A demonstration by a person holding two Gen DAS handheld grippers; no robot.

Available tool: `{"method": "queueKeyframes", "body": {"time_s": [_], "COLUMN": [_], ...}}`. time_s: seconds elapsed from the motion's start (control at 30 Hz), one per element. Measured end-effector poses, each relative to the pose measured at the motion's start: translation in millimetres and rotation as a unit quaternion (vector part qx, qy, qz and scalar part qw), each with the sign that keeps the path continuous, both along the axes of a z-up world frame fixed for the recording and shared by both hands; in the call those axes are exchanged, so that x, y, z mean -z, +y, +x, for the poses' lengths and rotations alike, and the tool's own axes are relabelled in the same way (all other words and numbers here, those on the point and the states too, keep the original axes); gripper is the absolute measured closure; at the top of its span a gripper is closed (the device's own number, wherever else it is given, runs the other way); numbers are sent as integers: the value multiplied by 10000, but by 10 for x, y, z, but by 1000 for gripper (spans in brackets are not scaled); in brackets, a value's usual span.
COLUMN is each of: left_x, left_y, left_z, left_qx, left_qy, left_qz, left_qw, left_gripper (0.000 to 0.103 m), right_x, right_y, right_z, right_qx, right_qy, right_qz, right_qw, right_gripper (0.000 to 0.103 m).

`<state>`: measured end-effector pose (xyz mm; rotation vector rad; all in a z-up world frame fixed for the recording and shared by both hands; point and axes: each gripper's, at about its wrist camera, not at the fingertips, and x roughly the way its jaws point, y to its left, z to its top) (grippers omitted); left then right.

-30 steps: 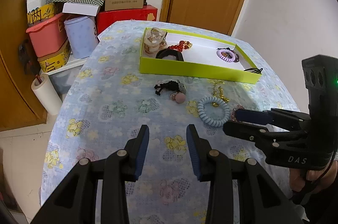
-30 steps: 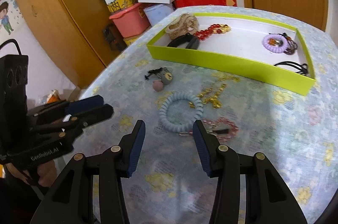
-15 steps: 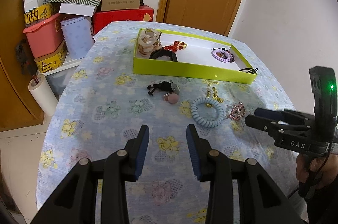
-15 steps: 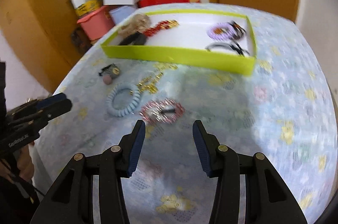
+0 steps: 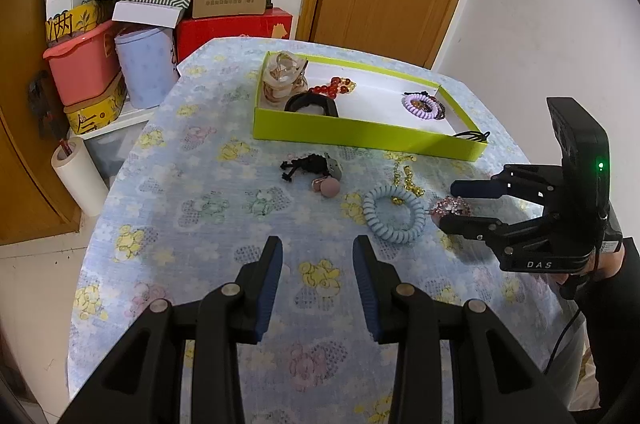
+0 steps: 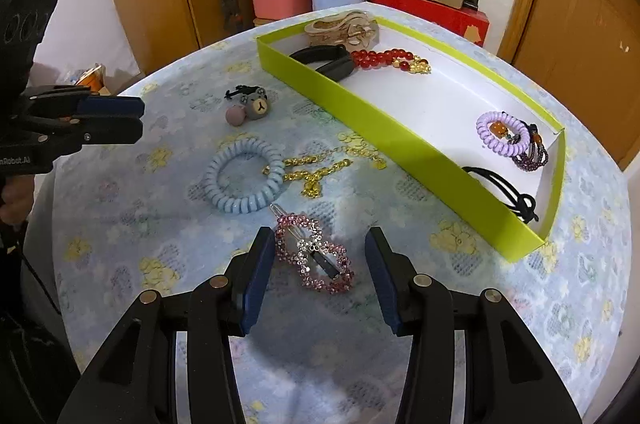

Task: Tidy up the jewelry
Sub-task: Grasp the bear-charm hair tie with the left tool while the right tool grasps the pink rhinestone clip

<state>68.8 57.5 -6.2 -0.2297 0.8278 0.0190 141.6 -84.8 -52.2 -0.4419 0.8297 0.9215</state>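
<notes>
The right gripper (image 6: 320, 266) hangs with jaws apart either side of the pink clip (image 6: 314, 254) lying near the tray (image 6: 404, 139), apparently lined up to grab it, while the left gripper (image 5: 318, 274) waits apart and empty.

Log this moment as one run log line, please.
phase: approach | right tool: open, straddling pink rhinestone clip, not gripping | left tool: open, empty | green tray: partly filled

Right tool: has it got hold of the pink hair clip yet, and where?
No. The right tool is open, and the pink rhinestone hair clip lies flat on the table between its pads, untouched. The left tool holds nothing.
</notes>
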Motion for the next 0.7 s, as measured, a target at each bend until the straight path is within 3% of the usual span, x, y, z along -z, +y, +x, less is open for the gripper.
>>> {"method": "queueKeyframes", "body": {"time_s": [0.07,0.1,0.37,0.7], "left_x": [6,9,65,165], "left_y": [4,4,-27,4], "left_z": [17,27,177,560], "left_qx": [-5,-7,76,90], "left_qy": [16,21,97,186], "left_qz": [-13,-16,-46,-80], "left_qw": [10000,10000,9999,9998], "left_gripper": [65,65,65,63], "right_x": [2,0,-6,-88], "right_y": [-15,-22,-122,-323], "right_z": [-14,-33,-242,-307], "right_qx": [71,99,693,1312], "right_qy": [23,15,-147,-18], "right_qz": [47,58,78,374], "right_qw": [10000,9999,9975,9906], "right_gripper": [56,63,63,63]}}
